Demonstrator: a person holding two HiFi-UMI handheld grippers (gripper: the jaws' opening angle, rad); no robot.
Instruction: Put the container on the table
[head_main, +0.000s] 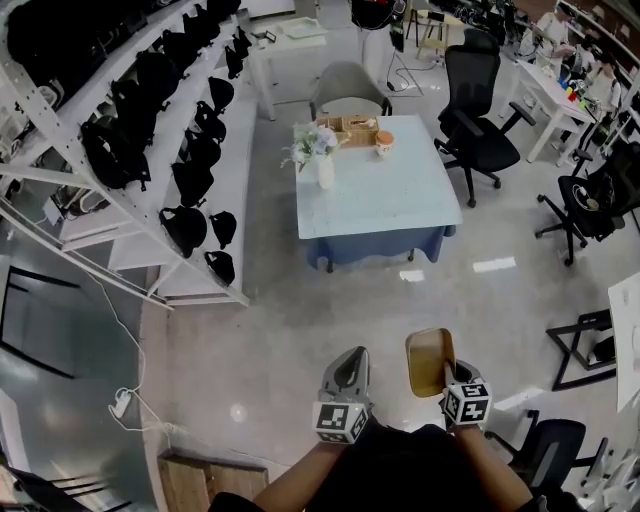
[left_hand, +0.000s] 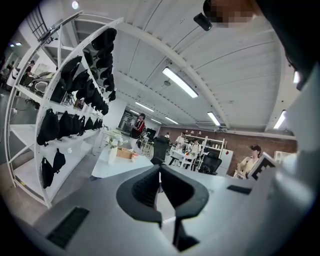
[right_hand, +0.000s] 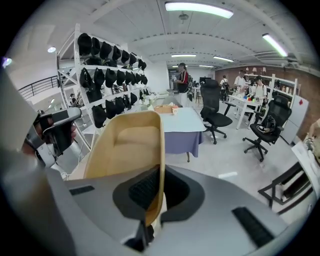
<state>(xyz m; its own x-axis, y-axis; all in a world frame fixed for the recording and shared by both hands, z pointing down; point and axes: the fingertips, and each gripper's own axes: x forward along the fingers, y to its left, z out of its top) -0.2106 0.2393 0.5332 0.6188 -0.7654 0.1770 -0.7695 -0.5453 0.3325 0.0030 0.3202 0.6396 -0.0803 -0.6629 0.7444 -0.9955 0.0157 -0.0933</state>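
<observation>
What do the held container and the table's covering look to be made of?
The container is probably kraft paper or moulded fibre: it is tan and matte, with a thin wall edge and no gloss. The table seems covered in fabric: a pale blue top, with a darker blue skirt hanging loosely below its front edge.
</observation>
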